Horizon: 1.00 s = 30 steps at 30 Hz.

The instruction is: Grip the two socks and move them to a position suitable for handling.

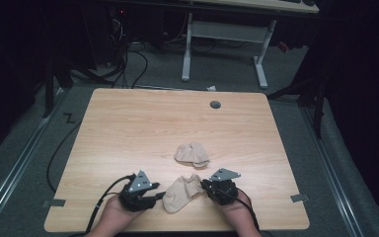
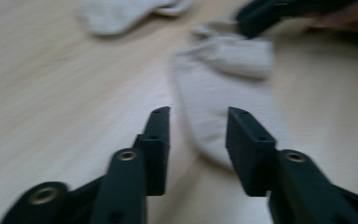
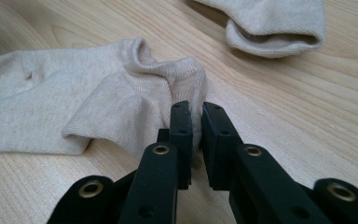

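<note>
- Near sock [image 1: 181,193], lower centre of the high view, lies flat on the table [image 1: 128,123]; second sock [image 1: 192,154] rests just above it.
- Right gripper [image 3: 196,116]: jaws narrow, pinching the near sock's cuff.
- Left gripper [image 2: 198,128]: jaws part-open, straddling the toe end, not yet pressing.
- Step judged: securing both ends; next, close left on the toe.

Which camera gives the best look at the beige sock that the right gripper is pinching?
The right gripper view: the flat beige cotton sock is close and sharp, its cuff nipped by the right gripper. The left gripper view blurs it; the high view shows it small.
</note>
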### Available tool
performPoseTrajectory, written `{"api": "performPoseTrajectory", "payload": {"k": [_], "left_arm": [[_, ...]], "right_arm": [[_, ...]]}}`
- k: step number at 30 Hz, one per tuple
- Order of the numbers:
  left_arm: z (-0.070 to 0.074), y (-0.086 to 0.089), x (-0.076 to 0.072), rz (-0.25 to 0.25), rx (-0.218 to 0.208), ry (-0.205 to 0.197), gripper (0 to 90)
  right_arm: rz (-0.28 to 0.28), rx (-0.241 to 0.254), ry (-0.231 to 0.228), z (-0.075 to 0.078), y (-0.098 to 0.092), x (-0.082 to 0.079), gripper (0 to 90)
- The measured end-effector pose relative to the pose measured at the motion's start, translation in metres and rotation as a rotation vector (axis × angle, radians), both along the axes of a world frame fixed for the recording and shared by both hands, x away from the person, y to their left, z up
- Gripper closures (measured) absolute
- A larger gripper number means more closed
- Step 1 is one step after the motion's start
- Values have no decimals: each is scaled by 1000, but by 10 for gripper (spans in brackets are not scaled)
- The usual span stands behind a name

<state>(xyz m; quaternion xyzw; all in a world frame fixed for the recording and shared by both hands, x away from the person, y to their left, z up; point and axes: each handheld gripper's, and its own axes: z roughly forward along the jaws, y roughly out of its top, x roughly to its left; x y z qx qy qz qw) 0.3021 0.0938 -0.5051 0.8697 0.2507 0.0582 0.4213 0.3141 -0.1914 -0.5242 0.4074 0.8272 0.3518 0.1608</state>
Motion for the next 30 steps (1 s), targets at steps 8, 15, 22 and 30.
{"api": "performPoseTrajectory", "payload": {"k": [8, 15, 22, 30], "left_arm": [[-15, -17, -2, -52, 136, 9, 787], [-16, 6, 18, 98, 128, 11, 772], [-16, 9, 15, 101, 124, 21, 764], [-4, 29, 26, 136, 73, -48, 641]], "right_arm": [[1, -6, -5, 1, -2, 0, 830], [17, -8, 7, 1, 0, -3, 831], [45, -16, 10, 3, 7, -14, 789], [7, 40, -58, 11, 2, -13, 669]]}}
